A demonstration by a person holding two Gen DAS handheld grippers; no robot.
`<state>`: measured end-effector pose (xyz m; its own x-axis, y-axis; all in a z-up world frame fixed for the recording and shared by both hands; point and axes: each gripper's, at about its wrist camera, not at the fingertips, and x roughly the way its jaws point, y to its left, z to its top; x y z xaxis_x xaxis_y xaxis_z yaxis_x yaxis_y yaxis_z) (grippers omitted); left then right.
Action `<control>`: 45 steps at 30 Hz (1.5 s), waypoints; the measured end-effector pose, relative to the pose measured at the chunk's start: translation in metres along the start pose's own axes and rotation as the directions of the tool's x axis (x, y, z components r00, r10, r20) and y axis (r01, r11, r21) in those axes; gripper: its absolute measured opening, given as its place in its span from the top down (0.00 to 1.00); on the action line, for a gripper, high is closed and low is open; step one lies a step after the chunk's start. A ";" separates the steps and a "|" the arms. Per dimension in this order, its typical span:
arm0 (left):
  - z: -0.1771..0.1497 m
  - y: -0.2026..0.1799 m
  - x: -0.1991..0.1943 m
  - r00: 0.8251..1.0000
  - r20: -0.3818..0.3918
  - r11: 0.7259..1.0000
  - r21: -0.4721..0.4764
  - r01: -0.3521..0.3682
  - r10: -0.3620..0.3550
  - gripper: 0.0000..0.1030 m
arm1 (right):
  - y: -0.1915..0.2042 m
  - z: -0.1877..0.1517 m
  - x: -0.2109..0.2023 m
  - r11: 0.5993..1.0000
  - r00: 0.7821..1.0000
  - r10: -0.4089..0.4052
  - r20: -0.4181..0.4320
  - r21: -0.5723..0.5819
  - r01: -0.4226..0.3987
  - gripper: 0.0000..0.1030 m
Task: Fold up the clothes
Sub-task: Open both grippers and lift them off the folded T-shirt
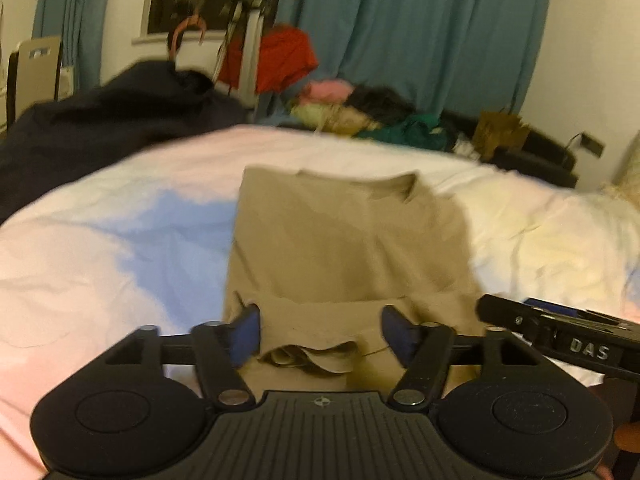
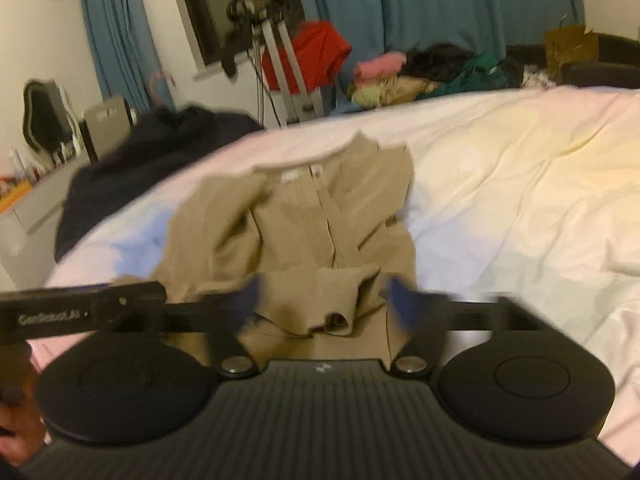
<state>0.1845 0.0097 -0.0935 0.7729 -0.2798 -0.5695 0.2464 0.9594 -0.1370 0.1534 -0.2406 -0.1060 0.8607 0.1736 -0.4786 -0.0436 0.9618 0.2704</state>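
Note:
A tan shirt [image 1: 344, 240] lies partly folded on the bed, collar end away from me; it also shows in the right wrist view [image 2: 304, 224] with its placket and collar visible. My left gripper [image 1: 320, 332] is open, its blue pads either side of the shirt's near folded hem, low over it. My right gripper [image 2: 324, 304] is open too, over the near bunched edge of the shirt. Each gripper's body shows at the edge of the other's view. Both views are blurred.
The bed has a pastel white, pink and blue cover [image 1: 100, 248]. A dark blue garment [image 1: 100, 128] lies at its far left. A pile of clothes [image 2: 420, 72], a red garment on a stand [image 2: 316, 56] and teal curtains [image 1: 420, 32] are behind.

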 end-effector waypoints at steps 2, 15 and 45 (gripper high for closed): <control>0.001 -0.008 -0.021 0.999 0.042 1.000 0.030 0.004 -0.005 0.13 | 0.003 0.002 -0.022 1.000 0.999 -0.004 0.036 -0.002 0.004 0.10; -0.013 -0.037 -0.125 0.980 0.200 0.995 0.095 -0.025 0.006 0.04 | 0.019 0.003 -0.129 0.998 0.974 -0.059 0.218 -0.005 0.061 0.10; -0.062 0.029 -0.065 0.910 -0.334 0.889 -0.453 0.072 -0.244 0.03 | 0.009 -0.008 -0.116 0.997 0.987 -0.066 0.144 0.047 0.060 0.10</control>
<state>0.1054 0.0580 -0.1109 0.4482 -0.4776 -0.7557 0.0101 0.8480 -0.5299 0.0490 -0.2504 -0.0548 0.9257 0.0773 -0.3702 0.0319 0.9594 0.2802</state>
